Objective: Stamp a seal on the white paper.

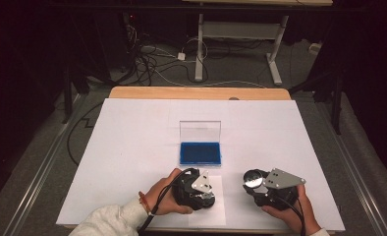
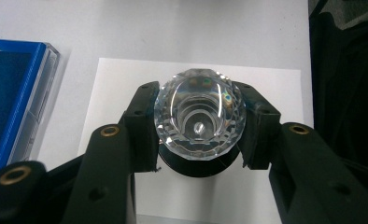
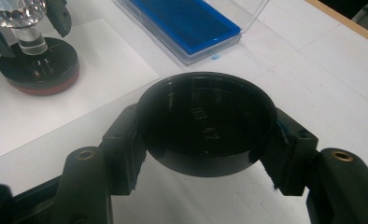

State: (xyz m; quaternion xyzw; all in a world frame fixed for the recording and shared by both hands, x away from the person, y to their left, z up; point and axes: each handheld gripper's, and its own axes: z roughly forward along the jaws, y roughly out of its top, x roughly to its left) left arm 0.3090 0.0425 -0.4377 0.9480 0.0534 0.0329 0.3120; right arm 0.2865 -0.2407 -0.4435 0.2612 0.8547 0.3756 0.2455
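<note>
High view: person at the near edge of the white-covered table [image 1: 132,147], one gripper in each hand; both low over the table, at about 6 o'clock of the ink pad.
Left gripper [image 1: 197,189]: jaws clamped on the faceted clear crystal knob [image 2: 199,119] of a stamp; pads bite it at 3 and 9 o'clock in the left gripper view.
Stamp: knob on a clear stem, round black base with a red underside [image 3: 38,67]; it stands on a small white paper sheet [image 2: 126,79], base looks flat on the sheet.
Right gripper [image 1: 260,189]: jaws closed on a round black plastic cap [image 3: 205,121], open side up, gripped across its rim at 3 and 9 o'clock. Held clear of the stamp, well apart from it.
Ink pad: blue rectangular pad in a clear plastic case [image 1: 200,152], lid [image 1: 200,130] hinged open and upright at 12 o'clock of the pad; sits at 12 o'clock of the paper sheet.
Step, my read: cap is off, stamp pressed to paper or about to lift.
Risk 1: facets are slick and rounded, so the knob can rotate or pop out of the pads on lifting.
Risk 2: tilting on lift-off smears the print; wet face may drag the loose sheet.
Risk 3: cap held on thin rim only; any squeeze change and it flips out.
Risk 4: recapping off-axis jams the cap edge on the base.
</note>
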